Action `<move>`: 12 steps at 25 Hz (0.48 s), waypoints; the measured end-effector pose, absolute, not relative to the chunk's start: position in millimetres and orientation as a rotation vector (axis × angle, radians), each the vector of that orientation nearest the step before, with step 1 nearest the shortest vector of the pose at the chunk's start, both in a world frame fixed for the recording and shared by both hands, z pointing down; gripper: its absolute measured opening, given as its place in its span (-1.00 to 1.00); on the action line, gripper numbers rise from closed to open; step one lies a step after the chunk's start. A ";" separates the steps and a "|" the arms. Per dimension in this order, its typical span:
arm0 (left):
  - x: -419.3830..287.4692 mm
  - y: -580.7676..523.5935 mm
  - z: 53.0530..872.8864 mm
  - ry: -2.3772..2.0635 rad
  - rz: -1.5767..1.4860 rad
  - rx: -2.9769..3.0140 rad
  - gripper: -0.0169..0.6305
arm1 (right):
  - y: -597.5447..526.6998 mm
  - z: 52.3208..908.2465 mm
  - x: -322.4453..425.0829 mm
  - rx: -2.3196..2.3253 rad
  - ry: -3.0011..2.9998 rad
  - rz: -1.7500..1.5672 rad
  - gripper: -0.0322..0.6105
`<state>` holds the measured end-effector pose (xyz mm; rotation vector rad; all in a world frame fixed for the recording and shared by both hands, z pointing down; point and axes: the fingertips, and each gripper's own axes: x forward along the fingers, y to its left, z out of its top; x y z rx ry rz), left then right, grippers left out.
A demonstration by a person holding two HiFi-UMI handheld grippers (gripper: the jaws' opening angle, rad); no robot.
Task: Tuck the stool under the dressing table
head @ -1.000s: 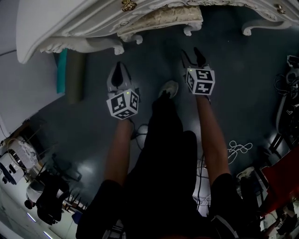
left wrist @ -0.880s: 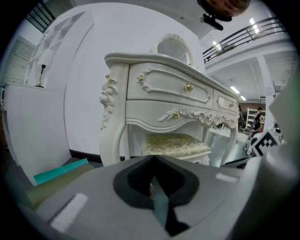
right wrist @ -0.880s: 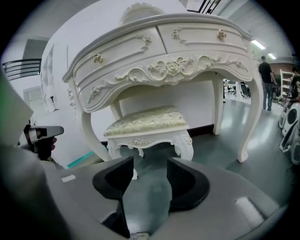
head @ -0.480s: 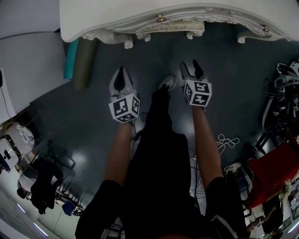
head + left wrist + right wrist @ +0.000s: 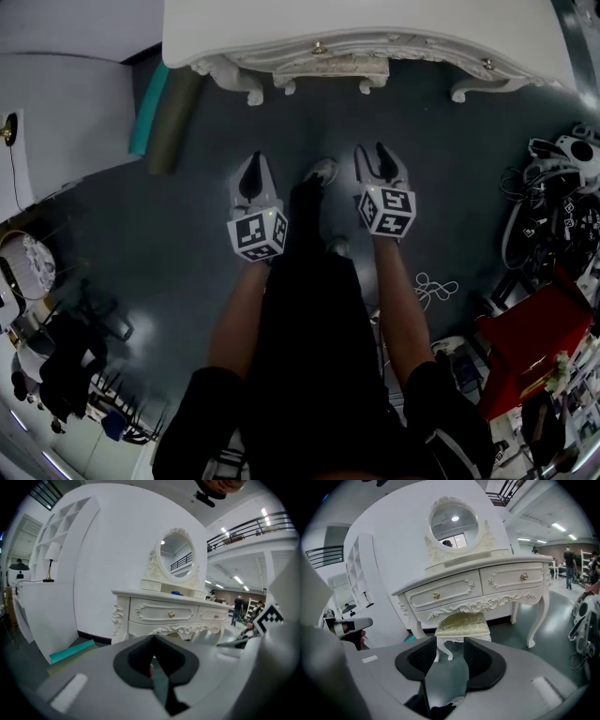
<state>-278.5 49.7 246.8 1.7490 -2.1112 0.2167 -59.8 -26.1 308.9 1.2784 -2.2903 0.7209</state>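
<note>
The stool [image 5: 462,623] stood under the dressing table [image 5: 473,590]. In the right gripper view its pale cushioned seat sat below the carved apron between the front legs. From the head view only its curled white feet and a strip of its seat edge showed past the table's front edge. Judged from that, the tucking step itself looked done, and the moment in hand was the one after it, with the person standing clear of the furniture.

Both tools were held in the air in front of the person's legs, well apart from the stool and touching nothing. The left gripper [image 5: 251,173] was clenched, its jaws pressed together with nothing between them. The right gripper [image 5: 372,161] was released: its jaws stood partly apart and had just been closing. The gap held nothing; the stool only showed through it from far beyond. Each pointed toward the dressing table and slightly downward over the dark floor [image 5: 450,187].

An oval mirror [image 5: 453,521] rose on the table's back, and a teal rolled mat [image 5: 150,108] lay on the floor off the table's left end, clear of the stool's path.

The next move seemed to call for little more than a check that the seat sat square between the legs. If it needed to go deeper, a gripper would have to come down to seat height and press on the front edge, pushing straight so the feet did not catch a table leg.
</note>
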 end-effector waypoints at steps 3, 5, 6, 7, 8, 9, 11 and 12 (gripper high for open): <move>-262.3 76.7 222.0 -2.126 0.210 1.731 -0.92 | -3.3 285.8 -49.8 1.243 -2.288 0.716 -0.34; -251.5 97.5 205.0 -2.141 0.229 1.715 -0.92 | 17.3 270.0 -38.9 1.228 -2.283 0.727 -0.35; -246.6 104.8 195.8 -2.148 0.233 1.714 -0.92 | 25.0 262.1 -34.1 1.223 -2.285 0.728 -0.35; -242.4 110.4 186.4 -2.151 0.231 1.715 -0.92 | 31.1 254.4 -30.5 1.219 -2.289 0.724 -0.37; -239.3 115.5 176.6 -2.152 0.225 1.715 -0.92 | 36.6 247.0 -28.2 1.214 -2.293 0.718 -0.39; -237.3 120.9 166.5 -2.154 0.221 1.716 -0.92 | 42.4 239.8 -27.2 1.211 -2.297 0.713 -0.41; -234.9 133.5 147.2 -2.158 0.223 1.715 -0.92 | 54.9 225.9 -26.8 1.206 -2.298 0.706 -0.43; -233.2 139.8 138.4 -2.157 0.222 1.711 -0.92 | 60.5 219.3 -26.3 1.205 -2.295 0.700 -0.46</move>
